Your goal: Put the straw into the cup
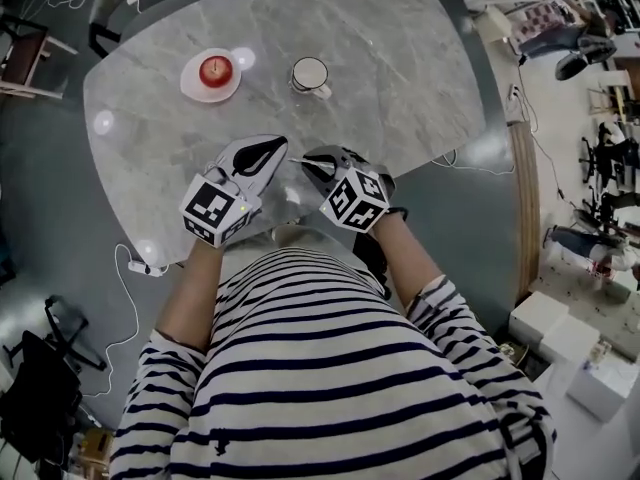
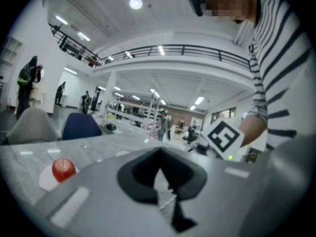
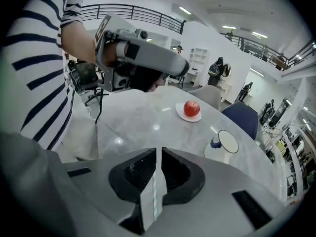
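Note:
A white cup (image 1: 310,74) with a dark rim stands on the marble table (image 1: 400,78); the right gripper view shows the cup (image 3: 225,142) beyond the jaws. A wrapped straw (image 3: 152,194), in a pale paper sleeve, is pinched upright in my right gripper (image 3: 157,179). In the head view the right gripper (image 1: 310,162) and left gripper (image 1: 282,150) meet tip to tip at the table's near edge, with the thin straw (image 1: 298,157) running between them. My left gripper (image 2: 162,184) is shut on a translucent end of the wrapper (image 2: 167,197).
A red apple (image 1: 215,69) lies on a small white plate (image 1: 192,86) left of the cup, far from both grippers. My striped torso presses against the table's near edge. Chairs (image 1: 25,48) and cables ring the table on the floor.

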`<state>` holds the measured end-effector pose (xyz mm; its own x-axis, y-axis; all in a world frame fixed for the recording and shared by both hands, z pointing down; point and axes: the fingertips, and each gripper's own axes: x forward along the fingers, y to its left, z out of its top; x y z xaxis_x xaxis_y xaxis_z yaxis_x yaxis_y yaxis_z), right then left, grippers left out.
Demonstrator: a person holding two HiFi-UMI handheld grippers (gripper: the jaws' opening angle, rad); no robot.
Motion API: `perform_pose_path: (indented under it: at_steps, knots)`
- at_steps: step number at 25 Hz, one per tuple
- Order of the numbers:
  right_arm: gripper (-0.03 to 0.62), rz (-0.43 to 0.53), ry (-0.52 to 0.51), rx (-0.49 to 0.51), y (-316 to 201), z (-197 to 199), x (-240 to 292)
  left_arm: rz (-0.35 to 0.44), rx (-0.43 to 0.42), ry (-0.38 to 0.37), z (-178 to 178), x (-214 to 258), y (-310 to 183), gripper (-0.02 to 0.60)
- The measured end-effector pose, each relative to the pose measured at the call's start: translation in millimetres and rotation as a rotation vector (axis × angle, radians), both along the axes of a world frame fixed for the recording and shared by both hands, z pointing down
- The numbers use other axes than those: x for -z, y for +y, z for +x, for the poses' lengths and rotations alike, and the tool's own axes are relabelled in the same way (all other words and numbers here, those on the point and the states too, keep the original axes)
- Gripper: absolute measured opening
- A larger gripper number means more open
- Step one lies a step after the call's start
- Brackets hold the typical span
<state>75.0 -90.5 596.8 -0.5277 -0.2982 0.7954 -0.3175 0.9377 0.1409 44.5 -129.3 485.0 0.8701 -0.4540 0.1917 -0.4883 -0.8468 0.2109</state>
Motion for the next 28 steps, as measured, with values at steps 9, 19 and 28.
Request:
perform_pose_path:
  at_steps: [9,19,28]
  knots:
    - [0.009,-0.088,0.095,0.05,0.2,-1.3,-49.6,-0.027,0.004,-0.003,-3.6,-9.0,-0.6,0.006]
    - [0.009,-0.145,0.212,0.123,8.8,-0.5,-90.6,-0.043,0.003,-0.005,-9.9,-13.1,-0.3,0.006]
    - [0.009,-0.19,0.27,0.089,5.3,4.7,-113.0,-0.054,-0.009,-0.005,-12.0,-15.2,-0.2,0.006]
